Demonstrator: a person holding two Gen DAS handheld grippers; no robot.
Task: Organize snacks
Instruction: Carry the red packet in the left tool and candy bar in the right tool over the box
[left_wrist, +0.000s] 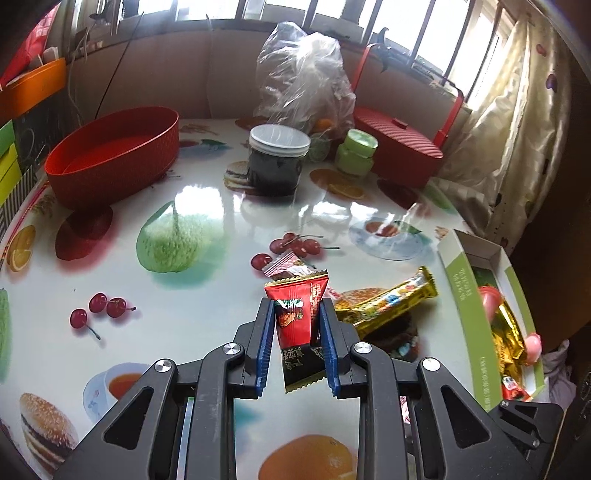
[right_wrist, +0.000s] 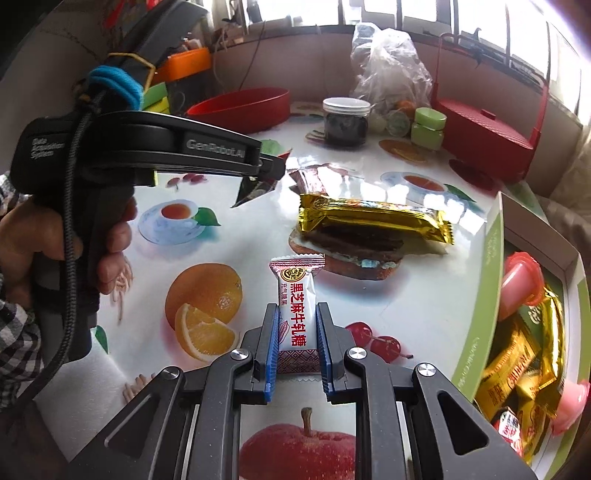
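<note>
Each gripper clamped a candy lengthwise: left gripper (left_wrist: 297, 325) a red-black wrapper (left_wrist: 297, 325), right gripper (right_wrist: 297, 325) a white nougat (right_wrist: 295, 317), the green-edged cardboard tray (right_wrist: 480, 314) nearer its right.

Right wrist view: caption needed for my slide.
Right hand-held gripper shut on a white nougat candy above the fruit-print table, gold wafer bar lying beyond.

Left hand-held gripper (left_wrist: 297, 314): jaws closed on a red packet (left_wrist: 297, 314), gripped by bare fingers (right_wrist: 114, 236). Right hand-held gripper (right_wrist: 296, 319): jaws closed on a white sweet (right_wrist: 295, 314).
</note>
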